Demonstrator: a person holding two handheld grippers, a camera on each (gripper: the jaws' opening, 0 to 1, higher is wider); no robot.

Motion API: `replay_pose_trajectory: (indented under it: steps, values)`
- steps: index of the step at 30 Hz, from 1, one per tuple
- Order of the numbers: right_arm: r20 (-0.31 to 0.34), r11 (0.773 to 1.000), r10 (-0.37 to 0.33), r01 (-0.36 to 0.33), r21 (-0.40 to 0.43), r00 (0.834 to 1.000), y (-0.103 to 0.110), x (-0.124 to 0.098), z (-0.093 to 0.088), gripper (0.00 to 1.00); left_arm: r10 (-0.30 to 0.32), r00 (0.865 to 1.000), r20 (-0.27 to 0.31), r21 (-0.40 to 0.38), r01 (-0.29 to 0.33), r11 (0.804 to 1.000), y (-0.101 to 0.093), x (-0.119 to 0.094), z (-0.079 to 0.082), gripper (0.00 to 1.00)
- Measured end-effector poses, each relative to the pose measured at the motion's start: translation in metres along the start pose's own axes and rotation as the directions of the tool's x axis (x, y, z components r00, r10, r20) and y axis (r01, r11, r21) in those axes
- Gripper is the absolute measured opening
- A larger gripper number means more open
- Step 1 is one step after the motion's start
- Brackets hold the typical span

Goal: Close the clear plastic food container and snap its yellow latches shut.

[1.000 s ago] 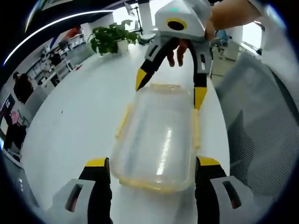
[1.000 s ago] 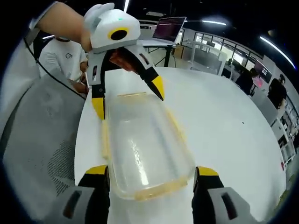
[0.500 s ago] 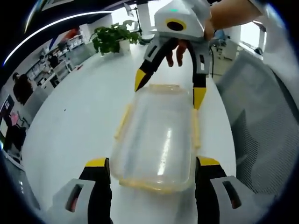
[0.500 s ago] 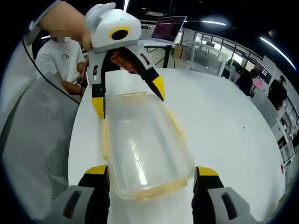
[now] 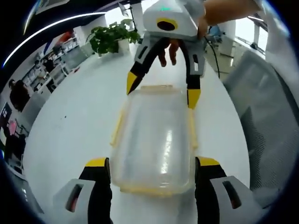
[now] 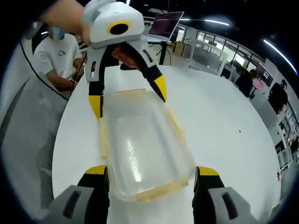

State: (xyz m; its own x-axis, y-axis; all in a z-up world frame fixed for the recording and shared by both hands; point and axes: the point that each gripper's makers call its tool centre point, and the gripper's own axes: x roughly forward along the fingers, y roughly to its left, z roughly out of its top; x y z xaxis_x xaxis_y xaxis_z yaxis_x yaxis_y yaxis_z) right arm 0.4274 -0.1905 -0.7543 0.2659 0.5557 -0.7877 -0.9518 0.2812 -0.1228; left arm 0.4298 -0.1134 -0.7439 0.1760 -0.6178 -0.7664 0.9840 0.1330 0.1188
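Note:
A clear plastic food container (image 5: 156, 135) with its lid on lies lengthwise on the white table (image 5: 70, 121). Yellow latches (image 5: 116, 129) run along its long sides and ends; the side ones look flared outward. My left gripper (image 5: 152, 162) is open, its jaws straddling the near end of the container. My right gripper (image 5: 161, 91) is open over the far end, one tip at each corner. In the right gripper view the container (image 6: 140, 144) lies the same way, with my right gripper (image 6: 151, 170) around its near end and my left gripper (image 6: 128, 97) at the far end.
A potted plant (image 5: 110, 37) stands at the table's far end. A grey mesh chair (image 5: 273, 121) is close beside the table edge. A person in a white shirt (image 6: 58, 58) sits beyond the chair, and a laptop (image 6: 163, 25) stands on a desk behind.
Both views have shifted a little as the hands moved. The container has stayed in place, and both grippers still straddle its ends with the jaws apart.

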Motion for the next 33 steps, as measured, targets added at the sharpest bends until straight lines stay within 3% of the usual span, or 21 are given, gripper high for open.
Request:
replay_pose_trajectory:
  steps: [13, 25, 27, 29, 31, 33]
  values:
    - [-0.005, 1.0, -0.018, 0.018, 0.022, 1.0, -0.01, 0.001, 0.0, 0.73, -0.015, 1.0, 0.005, 0.018, 0.015, 1.0, 0.012, 0.003, 0.002, 0.71]
    - [-0.017, 1.0, -0.022, 0.022, 0.011, 1.0, -0.01, 0.0, -0.001, 0.75, -0.024, 1.0, -0.009, 0.038, 0.025, 0.999, 0.009, 0.002, 0.003, 0.73]
    - [-0.035, 0.999, -0.032, 0.033, 0.014, 0.999, -0.011, -0.001, -0.004, 0.81, -0.015, 1.0, 0.001, 0.034, 0.015, 0.999, 0.008, 0.001, 0.008, 0.81]
    - [-0.04, 0.998, -0.043, 0.045, 0.042, 0.998, -0.013, -0.002, -0.004, 0.87, 0.009, 1.0, 0.005, 0.022, -0.009, 1.0, 0.01, 0.001, 0.01, 0.97]
    - [-0.039, 0.998, -0.048, 0.05, 0.039, 0.998, -0.015, -0.003, -0.004, 0.89, -0.002, 1.0, 0.014, 0.017, 0.002, 1.0, 0.008, -0.001, 0.012, 0.94]
    - [-0.025, 0.996, -0.06, 0.062, 0.061, 0.998, -0.017, -0.005, -0.001, 0.99, -0.007, 1.0, 0.026, 0.0, 0.007, 1.0, 0.005, -0.002, 0.015, 0.99]
